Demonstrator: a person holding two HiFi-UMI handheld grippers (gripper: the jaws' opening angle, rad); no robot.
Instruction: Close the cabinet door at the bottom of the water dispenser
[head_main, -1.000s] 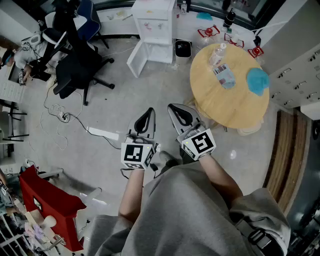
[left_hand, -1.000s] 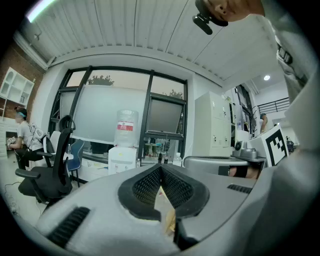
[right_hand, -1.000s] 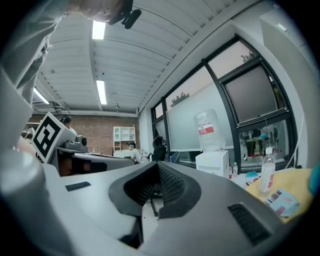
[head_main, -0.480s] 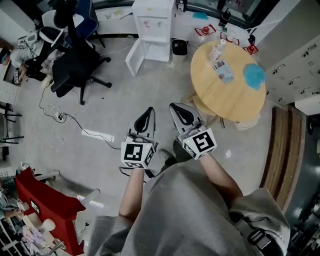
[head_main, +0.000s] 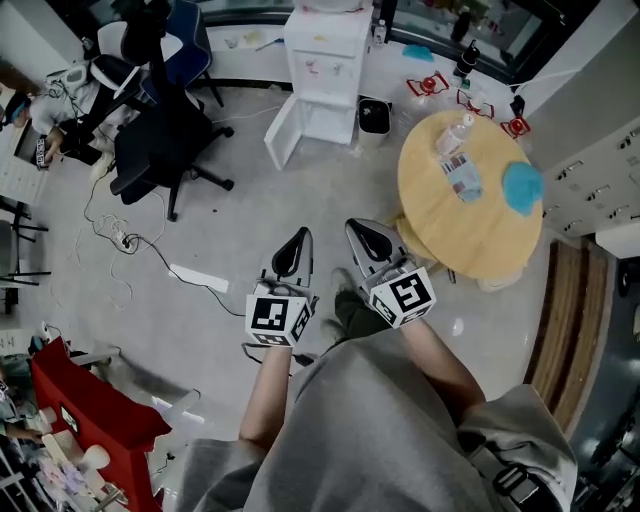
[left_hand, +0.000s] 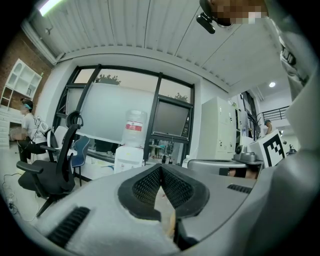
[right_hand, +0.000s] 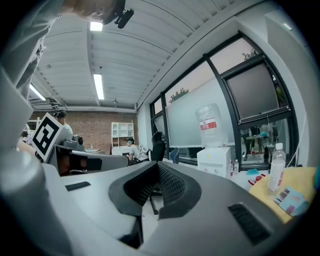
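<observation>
- Grey floor (head_main: 300, 190) separates the white water dispenser (head_main: 325, 45) from the closed, empty left gripper (head_main: 297, 237) and right gripper (head_main: 356, 229).
- Black office chair (head_main: 160, 150) left, round wooden worktop (head_main: 470, 205) right.
- White bottom cabinet door (head_main: 285, 128) stands open.

left hand-held gripper (left_hand: 161, 168): jaws together, empty | water dispenser (left_hand: 129, 154): well ahead

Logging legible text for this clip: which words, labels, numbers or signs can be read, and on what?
None can be read.
Red label on the water jug: too small.
Printed packet on the round table: blurred.
Marker cubes: square patterns only, no words.
</observation>
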